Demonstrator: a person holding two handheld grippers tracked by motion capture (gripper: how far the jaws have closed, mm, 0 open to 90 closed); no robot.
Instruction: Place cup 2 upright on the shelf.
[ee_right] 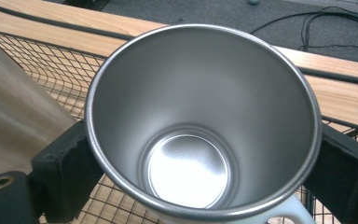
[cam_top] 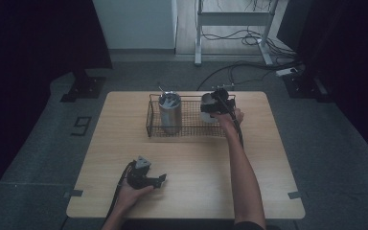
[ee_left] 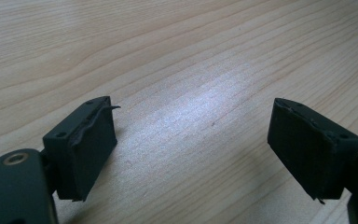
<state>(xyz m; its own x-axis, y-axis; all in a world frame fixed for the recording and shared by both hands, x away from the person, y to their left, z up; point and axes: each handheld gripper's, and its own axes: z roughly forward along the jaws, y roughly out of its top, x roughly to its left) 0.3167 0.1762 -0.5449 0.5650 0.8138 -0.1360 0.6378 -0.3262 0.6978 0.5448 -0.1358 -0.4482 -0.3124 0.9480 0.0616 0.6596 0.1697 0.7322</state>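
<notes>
Right gripper view, smooth round steel cup [ee_right: 200, 140], wire-mesh basket [ee_right: 42, 65]

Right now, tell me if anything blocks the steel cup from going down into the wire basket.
Nothing visible does. The right gripper holds the steel cup over the right end of the black wire basket; the tall metal canister stands apart, at the left end.

Both grippers matte black. Left gripper [cam_top: 162, 180]: grey 3-cornered plate on top, black cable off its rear at 7 o'clock; blocky pads [ee_left: 91, 140] w/ small screw holes, brass-ringed hole at 8 o'clock. Right gripper [cam_top: 215, 106]: black cable along forearm. Forearms bare, no sleeves.
</notes>
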